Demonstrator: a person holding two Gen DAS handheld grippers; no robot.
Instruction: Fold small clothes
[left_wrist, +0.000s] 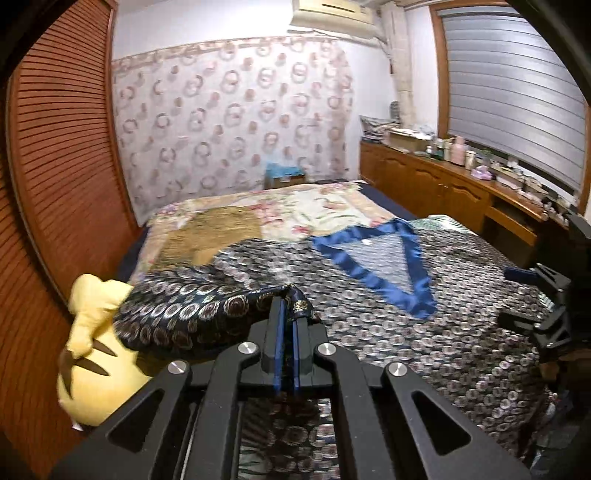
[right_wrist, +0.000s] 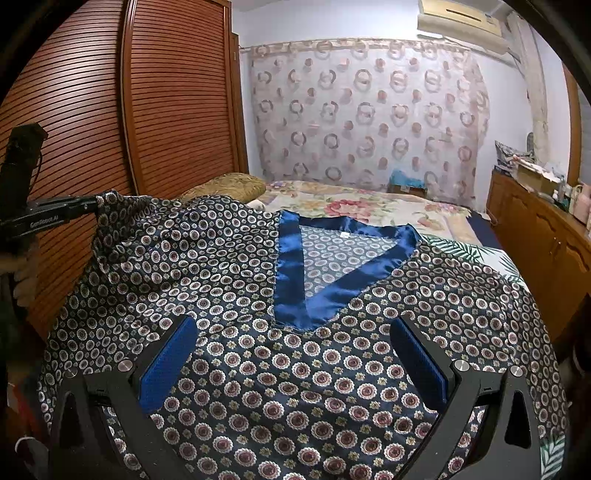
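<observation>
A dark blue patterned top with a shiny blue V-neck band lies spread face up on the bed. It also shows in the left wrist view. My left gripper is shut on the top's left sleeve and holds it lifted off the bed. In the right wrist view the left gripper pinches that sleeve at the far left. My right gripper is open and empty, low over the chest of the top, below the V-neck. It shows at the right edge of the left wrist view.
A yellow plush toy lies at the bed's left edge under the lifted sleeve. A floral bedspread covers the far bed, with a brown pillow. A slatted wooden wardrobe stands left, a cluttered wooden cabinet right.
</observation>
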